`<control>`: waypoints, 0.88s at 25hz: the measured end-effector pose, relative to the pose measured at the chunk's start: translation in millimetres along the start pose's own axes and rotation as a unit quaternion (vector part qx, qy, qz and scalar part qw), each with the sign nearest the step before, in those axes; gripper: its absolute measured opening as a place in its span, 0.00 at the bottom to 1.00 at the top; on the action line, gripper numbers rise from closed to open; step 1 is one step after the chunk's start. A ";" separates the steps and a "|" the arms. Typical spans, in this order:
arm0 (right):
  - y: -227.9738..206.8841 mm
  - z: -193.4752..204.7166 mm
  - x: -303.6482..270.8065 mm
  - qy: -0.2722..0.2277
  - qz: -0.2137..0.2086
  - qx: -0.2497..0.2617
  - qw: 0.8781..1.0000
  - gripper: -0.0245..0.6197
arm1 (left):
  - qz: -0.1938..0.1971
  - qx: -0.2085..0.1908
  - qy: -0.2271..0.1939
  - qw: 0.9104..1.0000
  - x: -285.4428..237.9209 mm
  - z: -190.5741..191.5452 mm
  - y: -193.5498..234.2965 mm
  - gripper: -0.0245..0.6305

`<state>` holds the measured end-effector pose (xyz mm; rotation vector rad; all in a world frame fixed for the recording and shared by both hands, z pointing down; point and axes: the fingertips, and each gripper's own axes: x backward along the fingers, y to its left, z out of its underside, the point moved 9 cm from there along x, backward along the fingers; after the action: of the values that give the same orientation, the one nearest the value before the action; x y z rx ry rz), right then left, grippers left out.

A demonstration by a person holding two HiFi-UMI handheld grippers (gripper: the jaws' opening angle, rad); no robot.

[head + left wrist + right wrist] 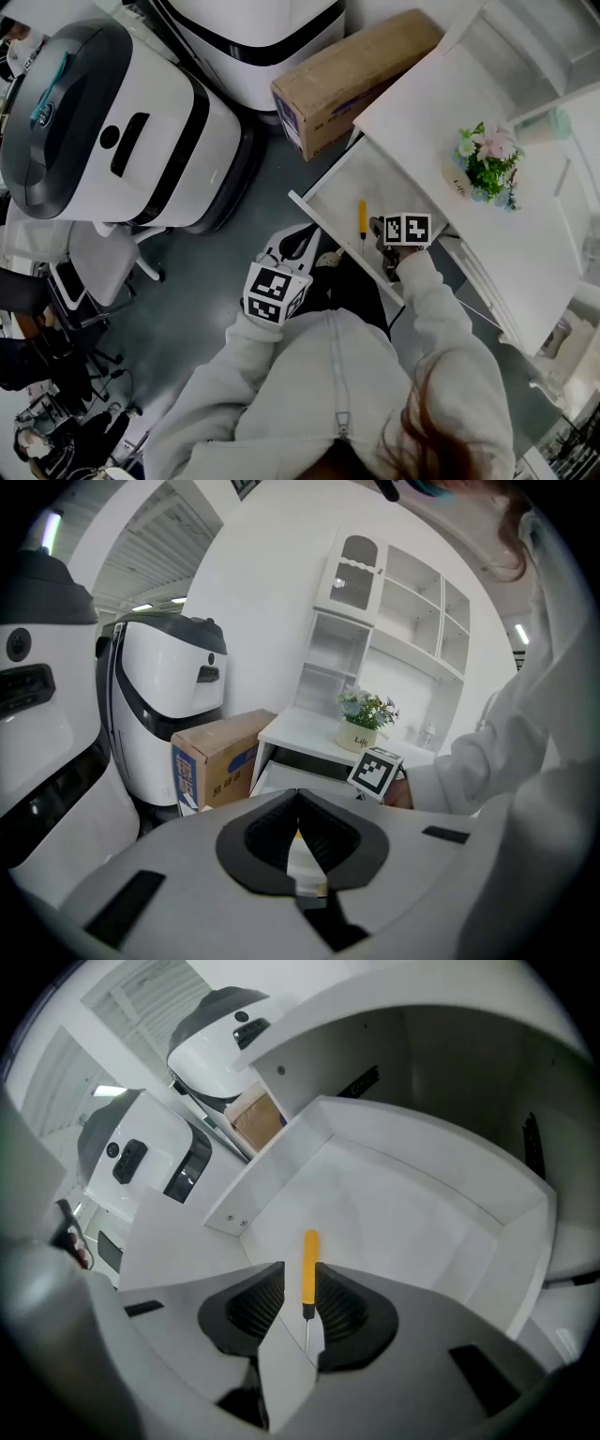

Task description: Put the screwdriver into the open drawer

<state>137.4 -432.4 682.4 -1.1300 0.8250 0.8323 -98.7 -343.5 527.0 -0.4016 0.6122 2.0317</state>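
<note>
Head view shows a person in a pale hooded top standing beside a white cabinet (441,112) whose drawer (339,187) is pulled out. The yellow-handled screwdriver (363,217) lies flat on the drawer floor, near the drawer's front panel and toward the end closest to the person.

The right gripper (384,234) reaches over that end of the drawer, just beside the screwdriver. In the right gripper view the right gripper (299,1266) has its jaws apart. The screwdriver (308,1260) shows in the gap between them, with its handle pointing away into the drawer (403,1204) and its thin shaft toward the camera. It rests on the drawer floor, and the ribbed pads do not clamp it; whether the handle brushes one pad cannot be told.

The left gripper (298,246) hangs outside the drawer, over the grey floor in front of the person. In the left gripper view the tips of the left gripper (298,795) meet, with nothing between them.

A cardboard box (352,80) stands on the floor against the cabinet's far end. A potted plant (487,164) sits on the cabinet top.
</note>
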 end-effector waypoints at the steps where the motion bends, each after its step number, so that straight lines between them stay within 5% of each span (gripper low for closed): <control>1: 0.8 -0.2 6.3 -0.007 -0.003 -0.002 1.000 0.21 | 0.002 -0.003 -0.003 1.000 -0.1 -2.2 -0.7 0.06; 13: 17.9 14.3 106.2 -0.132 -0.084 0.004 0.988 0.21 | 0.045 -0.046 -0.036 0.997 -3.9 -35.0 -16.7 0.06; 22: 32.0 45.5 198.1 -0.305 -0.087 0.016 0.948 0.19 | 0.082 -0.052 -0.056 0.994 -7.3 -59.3 -29.1 0.06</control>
<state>204.7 -354.1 504.4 -0.8277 0.2175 0.9439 -67.7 -369.9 474.4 -0.3035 0.4839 2.2335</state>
